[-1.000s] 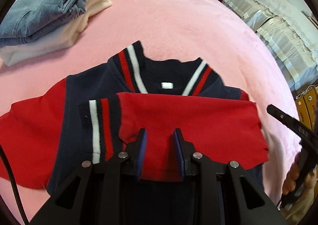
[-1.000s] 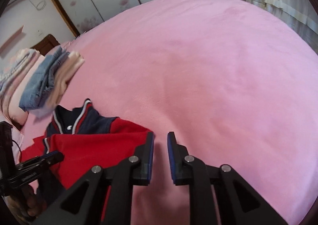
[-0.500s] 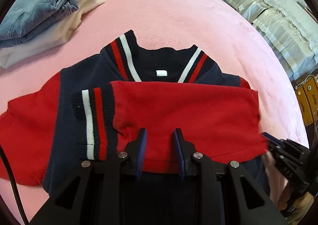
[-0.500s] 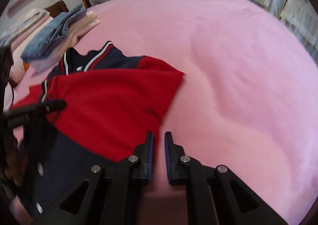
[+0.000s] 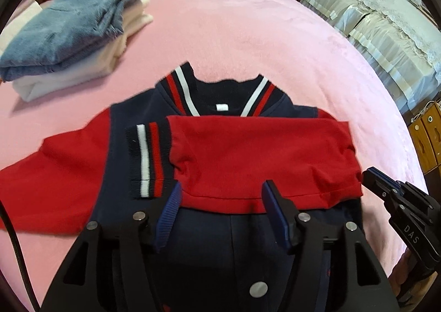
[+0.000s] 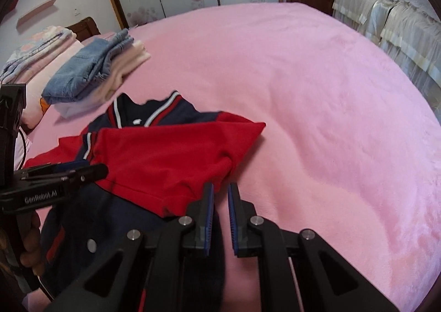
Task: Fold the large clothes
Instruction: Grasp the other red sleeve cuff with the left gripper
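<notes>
**Sleeve down, left claw lets go**

The jacket (image 5: 220, 229) lies flat on the pink bed (image 5: 248, 36), collar away from us, one red sleeve (image 5: 261, 152) folded across its chest. The left claw (image 5: 220, 210) has just been opening and its jaws stand wide over the sleeve's hem, gripping nothing. The right claw (image 6: 220, 201) sits at the jacket's edge, nearly closed, nothing between its pads. A stack of folded clothes (image 5: 71, 45) waits well apart, up the bed.

The navy-and-red baseball jacket (image 5: 248, 152) has its lower hem hidden under the left tongs (image 5: 220, 199), and its far red sleeve runs off the picture's edge.
</notes>
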Tool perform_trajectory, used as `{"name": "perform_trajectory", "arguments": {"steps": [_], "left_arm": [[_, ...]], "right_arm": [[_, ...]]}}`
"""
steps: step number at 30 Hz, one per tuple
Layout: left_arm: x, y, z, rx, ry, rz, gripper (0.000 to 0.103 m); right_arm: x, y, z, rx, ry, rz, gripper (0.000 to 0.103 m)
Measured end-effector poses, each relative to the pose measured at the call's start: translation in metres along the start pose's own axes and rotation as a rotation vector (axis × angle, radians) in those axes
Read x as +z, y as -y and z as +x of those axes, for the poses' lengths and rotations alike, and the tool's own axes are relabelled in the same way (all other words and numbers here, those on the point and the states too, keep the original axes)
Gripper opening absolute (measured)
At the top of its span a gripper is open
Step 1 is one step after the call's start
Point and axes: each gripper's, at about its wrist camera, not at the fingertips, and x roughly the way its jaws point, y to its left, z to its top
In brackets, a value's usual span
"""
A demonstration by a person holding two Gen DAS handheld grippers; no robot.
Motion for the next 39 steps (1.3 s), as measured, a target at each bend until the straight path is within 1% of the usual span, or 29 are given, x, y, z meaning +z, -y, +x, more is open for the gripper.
{"name": "perform_trajectory", "arguments": {"steps": [1, 3, 4, 5, 11, 14, 17, 20, 25, 29, 31, 33, 37, 39], "left_arm": [[-0.001, 0.0, -0.007, -0.001, 0.01, -0.003, 0.062], [-0.008, -0.003, -0.017, -0.005, 0.026, -0.012, 0.067], [-0.008, -0.002, -0.024, -0.003, 0.032, -0.017, 0.07], [-0.009, -0.002, -0.031, 0.001, 0.039, -0.021, 0.071], [-0.017, -0.014, -0.063, 0.031, 0.073, -0.057, 0.072], [-0.022, -0.024, -0.083, 0.06, 0.083, -0.083, 0.076], [-0.027, -0.036, -0.096, 0.092, 0.082, -0.096, 0.077], [-0.034, -0.048, -0.114, 0.096, 0.089, -0.109, 0.077], [-0.045, -0.067, -0.139, 0.116, 0.129, -0.132, 0.079], [-0.052, -0.083, -0.152, 0.142, 0.159, -0.147, 0.083], [-0.055, -0.093, -0.158, 0.157, 0.165, -0.16, 0.083], [-0.058, -0.104, -0.16, 0.157, 0.172, -0.176, 0.083], [-0.065, -0.138, -0.158, 0.166, 0.172, -0.244, 0.083], [-0.069, -0.161, -0.151, 0.137, 0.148, -0.296, 0.083]], "right_arm": [[0.0, 0.002, -0.005, 0.002, 0.004, 0.006, 0.009], [-0.002, 0.0, -0.017, 0.006, 0.019, 0.017, 0.012], [-0.002, -0.002, -0.022, 0.009, 0.024, 0.019, 0.012], [-0.002, -0.005, -0.025, 0.011, 0.028, 0.021, 0.012], [-0.003, -0.031, -0.052, 0.044, 0.045, 0.014, 0.012], [-0.004, -0.047, -0.065, 0.062, 0.058, 0.007, 0.012], [-0.006, -0.062, -0.076, 0.086, 0.061, 0.003, 0.012], [-0.008, -0.076, -0.084, 0.091, 0.064, -0.009, 0.013], [-0.011, -0.101, -0.094, 0.11, 0.058, -0.034, 0.013], [-0.012, -0.119, -0.096, 0.127, 0.051, -0.043, 0.013], [-0.012, -0.129, -0.098, 0.137, 0.054, -0.049, 0.017], [-0.011, -0.141, -0.098, 0.137, 0.063, -0.067, 0.023], [-0.01, -0.162, -0.091, 0.139, 0.061, -0.102, 0.024], [-0.009, -0.172, -0.083, 0.142, 0.046, -0.113, 0.024]]}}
